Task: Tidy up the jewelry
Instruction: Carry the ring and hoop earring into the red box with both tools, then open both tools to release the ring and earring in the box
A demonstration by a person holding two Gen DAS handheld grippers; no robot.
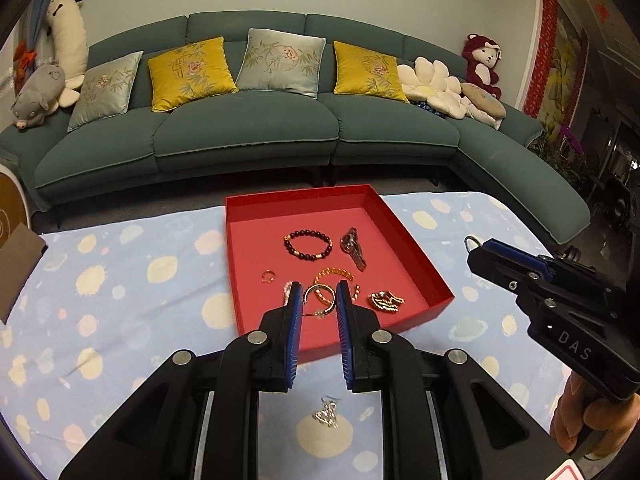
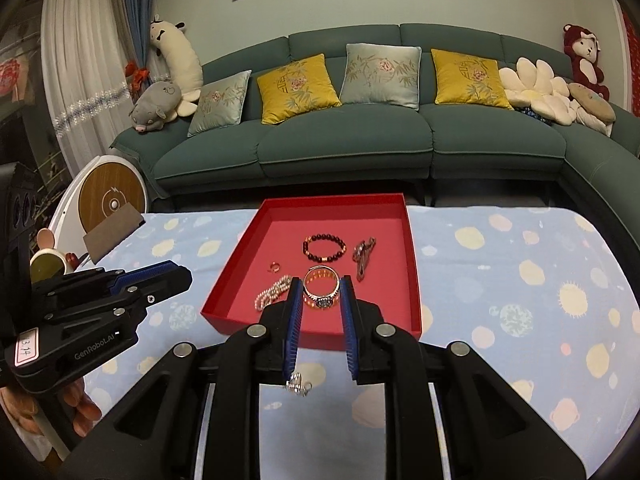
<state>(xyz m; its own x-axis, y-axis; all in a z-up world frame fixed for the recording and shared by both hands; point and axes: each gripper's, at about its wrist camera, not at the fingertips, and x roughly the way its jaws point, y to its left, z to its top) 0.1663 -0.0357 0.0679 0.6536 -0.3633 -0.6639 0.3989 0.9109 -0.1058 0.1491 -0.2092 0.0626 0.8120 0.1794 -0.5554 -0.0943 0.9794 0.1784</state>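
1. Jewelry lies mostly in the red tray [image 1: 402, 240]: a dark bead bracelet [image 1: 308, 245], a small ring [image 1: 268, 276], a gold chain bracelet [image 1: 334, 272], a gold leaf brooch [image 1: 386, 302] and pearls [image 2: 273, 293].
2. One silver earring [image 1: 327, 414] lies outside the tray on the cloth-covered surface [image 1: 120, 300], near its front wall.
3. The left claw [image 1: 318, 286] is narrow, its pads pinching a gold hoop earring [image 1: 320, 297] above the tray's near end.
4. The right claw [image 2: 321, 280] is also narrow and grips a silver hoop [image 1: 471, 240] that sticks out past its tips, beside the tray's right wall.
5. A teal sofa [image 1: 248, 140] with cushions stands beyond the surface.
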